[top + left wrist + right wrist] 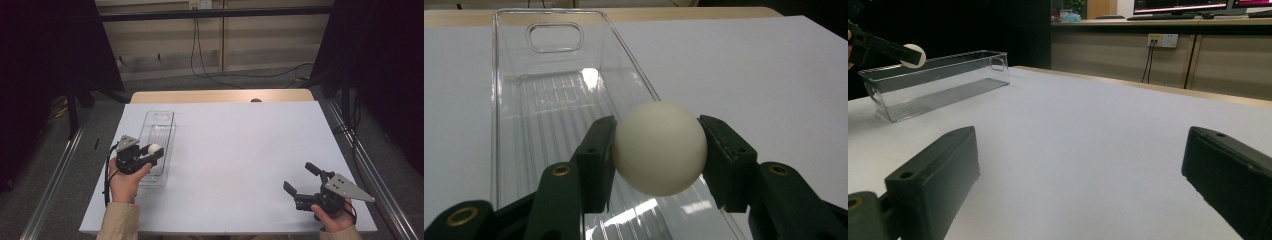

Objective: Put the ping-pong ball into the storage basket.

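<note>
Left claw [659, 150] clenched on the ball [659, 148], one pad pressed to each side. Ball hangs above the near end of the clear bin [504, 90], at about rim height, not yet inside. Bin bare, long axis running away across the white desk [240, 150]. Right claw [303, 178] released, jaws wide, low over the desk's near right corner, well apart. Step judged: carry done, drop pending. Next: lower a little, stay centred between the walls, then release.
</note>
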A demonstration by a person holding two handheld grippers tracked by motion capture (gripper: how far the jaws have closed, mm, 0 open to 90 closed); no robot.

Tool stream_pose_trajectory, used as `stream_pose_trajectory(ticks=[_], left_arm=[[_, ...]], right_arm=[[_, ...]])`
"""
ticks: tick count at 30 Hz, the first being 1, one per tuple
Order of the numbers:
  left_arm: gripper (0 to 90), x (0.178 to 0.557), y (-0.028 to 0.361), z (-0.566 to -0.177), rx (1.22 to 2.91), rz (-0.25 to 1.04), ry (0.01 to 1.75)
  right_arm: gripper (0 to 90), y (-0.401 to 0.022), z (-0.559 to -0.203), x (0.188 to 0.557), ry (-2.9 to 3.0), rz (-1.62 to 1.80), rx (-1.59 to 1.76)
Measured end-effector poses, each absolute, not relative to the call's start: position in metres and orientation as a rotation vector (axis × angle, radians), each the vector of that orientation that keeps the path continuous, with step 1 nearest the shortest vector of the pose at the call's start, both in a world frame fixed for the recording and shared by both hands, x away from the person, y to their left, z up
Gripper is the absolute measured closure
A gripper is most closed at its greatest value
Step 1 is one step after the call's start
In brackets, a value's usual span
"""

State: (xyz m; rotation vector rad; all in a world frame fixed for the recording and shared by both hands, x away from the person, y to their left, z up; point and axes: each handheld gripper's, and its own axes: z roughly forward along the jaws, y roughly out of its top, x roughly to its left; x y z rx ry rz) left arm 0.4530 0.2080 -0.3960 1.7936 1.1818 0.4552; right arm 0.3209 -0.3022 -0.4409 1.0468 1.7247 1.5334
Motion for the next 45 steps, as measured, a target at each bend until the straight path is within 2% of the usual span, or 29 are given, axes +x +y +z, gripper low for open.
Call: stream_pose_trajectory(ticks=[45], left_arm=[[49.4,0.449,0.213,-0.407,1.826,0.533,1.199]], right_arm=[[1.4,-0.303,-0.441,0.321,1.721,1.541,1.054]])
